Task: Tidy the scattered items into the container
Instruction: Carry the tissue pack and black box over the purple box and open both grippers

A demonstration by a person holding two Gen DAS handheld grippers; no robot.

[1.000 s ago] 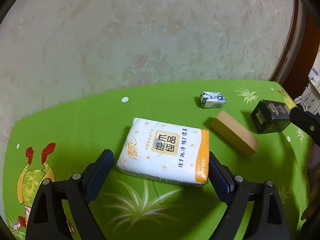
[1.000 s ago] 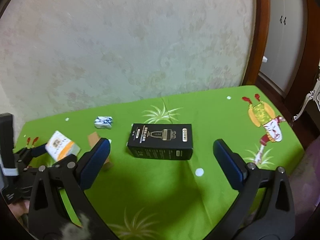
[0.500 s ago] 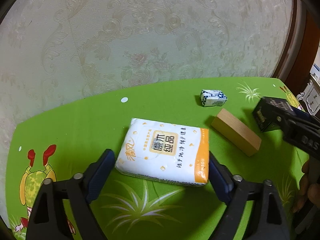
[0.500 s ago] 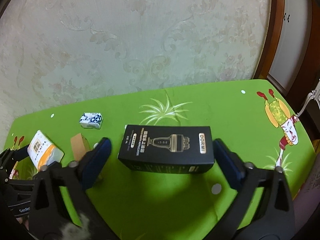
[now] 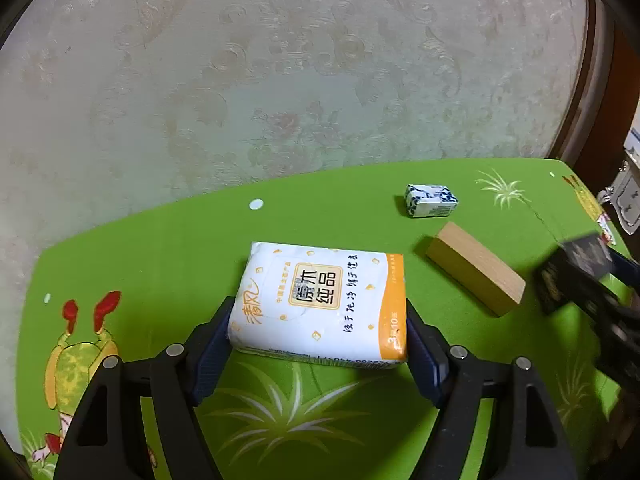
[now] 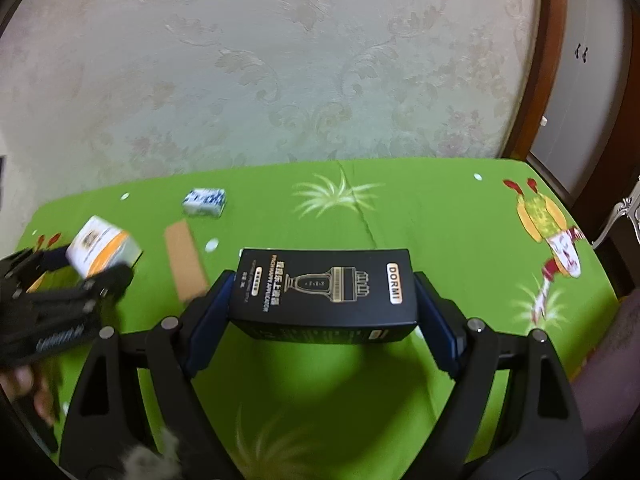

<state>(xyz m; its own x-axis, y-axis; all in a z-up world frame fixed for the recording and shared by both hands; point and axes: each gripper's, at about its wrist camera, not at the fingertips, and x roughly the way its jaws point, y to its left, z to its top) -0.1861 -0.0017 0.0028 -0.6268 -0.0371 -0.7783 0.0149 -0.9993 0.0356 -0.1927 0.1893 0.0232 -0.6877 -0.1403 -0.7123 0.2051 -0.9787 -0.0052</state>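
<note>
blurred black box (image 5: 576,276) at frame edge, tissue pack (image 5: 320,304) gripped, container unseen

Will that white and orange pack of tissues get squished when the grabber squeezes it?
Probably a little. The white and orange plastic-wrapped tissue pack looks puffy with rounded corners, so it should dent where the left gripper clamps its two ends. It seems light for its size, as it appears lifted off the green tablecloth. The glossy wrapper might be slightly slippery.

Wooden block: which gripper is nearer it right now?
Hard to call; probably the right. The wooden block lies between them: right gripper, holding the black box, just right of it; left gripper, holding the tissue pack, sits left.
</note>
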